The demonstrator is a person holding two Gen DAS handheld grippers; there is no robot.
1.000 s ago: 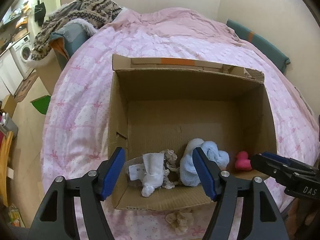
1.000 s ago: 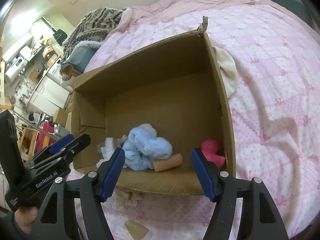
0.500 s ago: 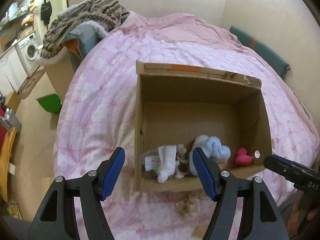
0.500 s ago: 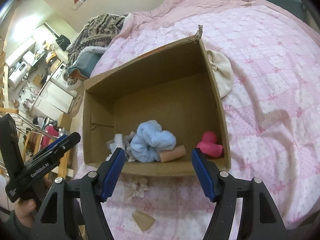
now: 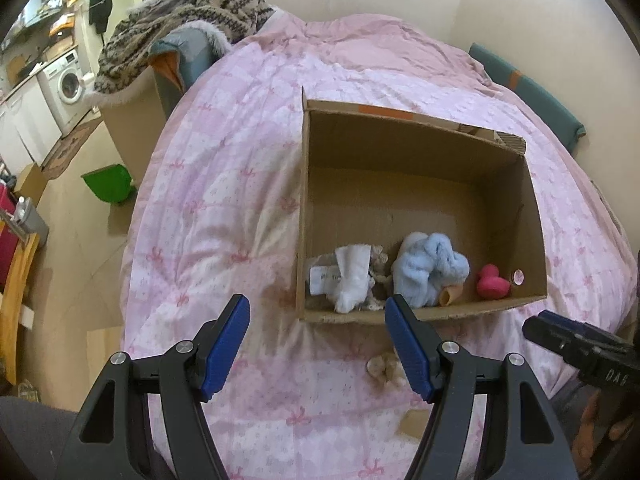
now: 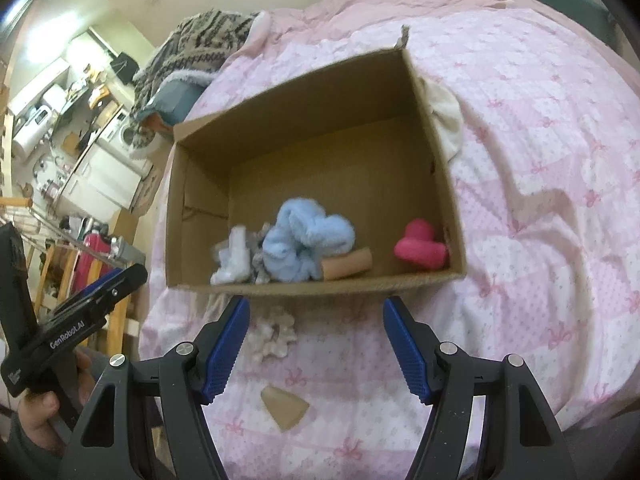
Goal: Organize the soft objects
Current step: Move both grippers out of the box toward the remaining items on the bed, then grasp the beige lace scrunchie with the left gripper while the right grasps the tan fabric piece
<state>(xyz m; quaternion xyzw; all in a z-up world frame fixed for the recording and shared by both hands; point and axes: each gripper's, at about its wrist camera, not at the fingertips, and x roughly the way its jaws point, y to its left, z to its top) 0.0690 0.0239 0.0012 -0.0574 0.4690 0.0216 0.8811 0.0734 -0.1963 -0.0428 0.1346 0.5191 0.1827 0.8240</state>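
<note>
An open cardboard box (image 5: 532, 200) (image 6: 440, 152) sits on a pink bed. Along its near wall lie a white cloth (image 5: 352, 276) (image 6: 234, 258), a light blue fluffy cloth (image 5: 430, 268) (image 6: 304, 240), a tan tube (image 5: 450, 294) (image 6: 348, 264) and a pink soft toy (image 5: 492, 280) (image 6: 420, 246). A beige scrunchie (image 5: 384, 368) (image 6: 274, 332) and a tan wedge (image 5: 414, 422) (image 6: 284, 406) lie on the bed in front of the box. My left gripper (image 5: 318, 340) is open and empty, near the box's front left corner. My right gripper (image 6: 316, 342) is open and empty, in front of the box.
A cream cloth (image 6: 446, 116) lies against the box's right wall outside. A patterned blanket (image 5: 188, 20) is piled at the bed's far left. A green bin (image 5: 110, 186) and a washing machine (image 5: 66, 80) stand on the floor at left.
Both grippers have drawn back and up from the box, so the box looks smaller and more of the bed in front shows. Both stay open and empty.
</note>
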